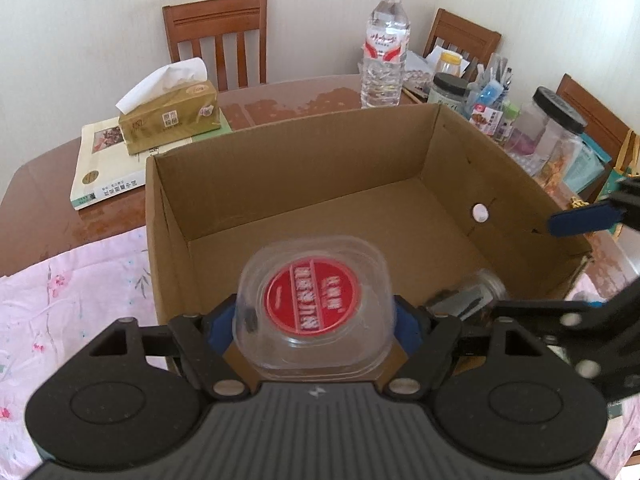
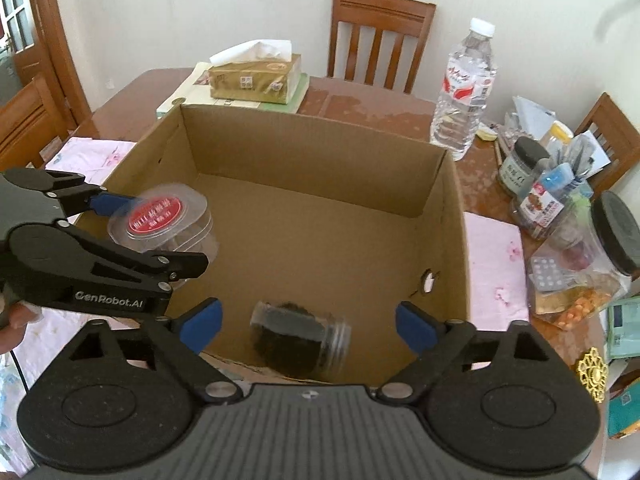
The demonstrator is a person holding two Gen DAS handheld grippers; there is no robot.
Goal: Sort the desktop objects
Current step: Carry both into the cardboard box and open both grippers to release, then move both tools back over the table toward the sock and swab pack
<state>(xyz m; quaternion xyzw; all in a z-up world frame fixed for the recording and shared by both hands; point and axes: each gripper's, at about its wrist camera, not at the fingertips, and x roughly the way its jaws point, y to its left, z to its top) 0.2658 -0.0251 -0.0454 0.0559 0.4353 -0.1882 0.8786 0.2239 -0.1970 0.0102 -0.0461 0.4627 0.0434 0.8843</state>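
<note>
A clear plastic tub (image 1: 312,308) with a red round label is held over the near left corner of an open cardboard box (image 1: 300,172), my left gripper (image 1: 316,312) shut on its sides. The right wrist view shows the same tub (image 2: 160,220) in the left gripper (image 2: 156,232) at the box's (image 2: 312,152) left wall. My right gripper (image 2: 307,309) is open above the box's near end. Below its fingers a glass jar (image 2: 300,336) with dark contents lies on its side, blurred, untouched. In the left wrist view the jar (image 1: 472,296) lies beside the right gripper (image 1: 524,266).
A tissue box (image 1: 172,120) rests on a book (image 1: 100,164) behind the box. A water bottle (image 1: 384,52) stands at the back. Jars and packets (image 1: 556,120) crowd the table's right side. A pink cloth (image 1: 72,300) lies under the box. Wooden chairs ring the table.
</note>
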